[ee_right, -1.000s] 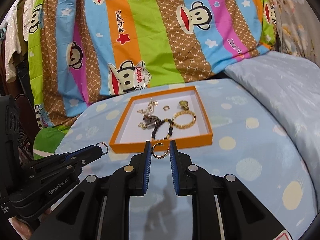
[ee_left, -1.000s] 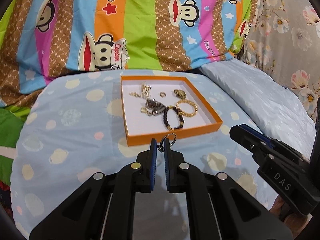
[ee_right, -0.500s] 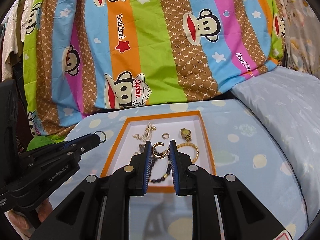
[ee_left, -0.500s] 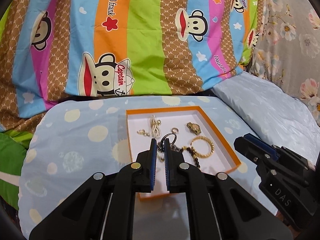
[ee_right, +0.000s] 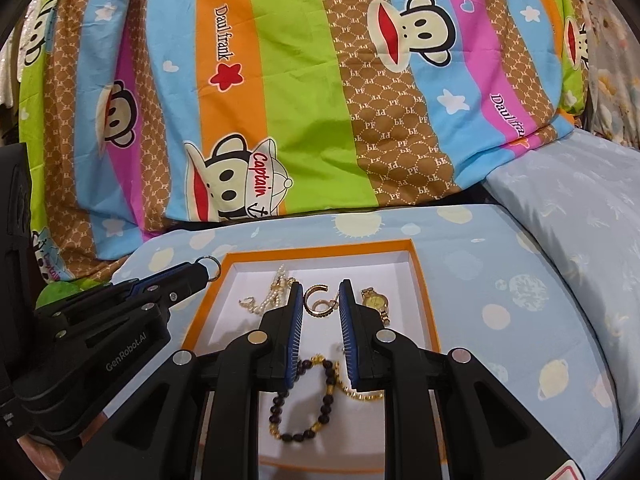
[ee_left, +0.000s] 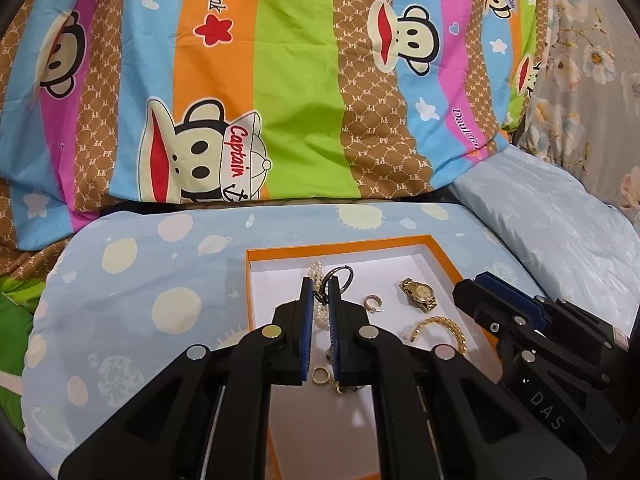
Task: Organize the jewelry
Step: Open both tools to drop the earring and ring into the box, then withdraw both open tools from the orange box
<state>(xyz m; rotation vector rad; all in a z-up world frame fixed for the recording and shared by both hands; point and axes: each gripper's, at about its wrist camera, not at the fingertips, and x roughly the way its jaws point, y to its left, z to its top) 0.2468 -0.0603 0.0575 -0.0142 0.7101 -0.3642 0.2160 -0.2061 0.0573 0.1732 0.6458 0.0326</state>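
- The orange tray [ee_left: 250, 300] with a white floor lies on the bed's blue dotted cover [ee_left: 132, 280], and I take it as the landmark.
- The left gripper [ee_left: 321, 288] hovers above the tray's far left part. Its jaws are nearly closed and pinch a dark metal hoop [ee_left: 340, 276], which stands up between the tips.
- The right gripper [ee_right: 320, 300] hovers above the tray's middle. Its jaws stand a little wider and grip a gold C-shaped earring [ee_right: 316, 300] between the blue pads.
- Inside the tray, toward its far right side, lies a gold watch [ee_left: 418, 294].
- A gold chain bracelet [ee_left: 440, 328] lies nearer, by the right wall.
- A dark bead bracelet [ee_right: 304, 404] lies in the tray's near part.
- A pearl strand [ee_right: 276, 292] lies toward the far left corner.
- Behind the tray rises a striped monkey-print quilt [ee_left: 280, 80].
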